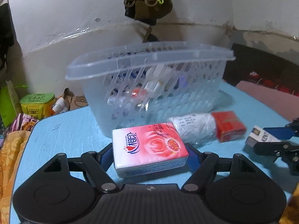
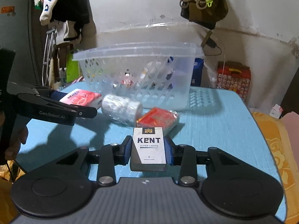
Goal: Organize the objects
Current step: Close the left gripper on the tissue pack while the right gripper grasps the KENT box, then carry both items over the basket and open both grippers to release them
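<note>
The left gripper (image 1: 150, 155) has its two blue-padded fingers clamped on the sides of one pink tissue pack (image 1: 149, 147), held just over the blue table (image 1: 71, 130). The right gripper (image 2: 148, 151) has its fingers closed on one white cigarette box (image 2: 149, 147), also close above the table.

Beyond the fingers, two loose things lie on the table side by side and touching: one white roll in clear wrap (image 2: 121, 109) and one red packet (image 2: 158, 119). Just behind them stands one clear plastic basket (image 2: 138, 56) with slotted walls, holding several small items too blurred to count.

The table is a light blue, grained top. Behind it runs a scuffed white wall (image 2: 130, 9), with a brown bag and coiled cord (image 2: 203, 3) hanging high. Orange patterned cloth (image 2: 276, 149) lies at the table's edge.
</note>
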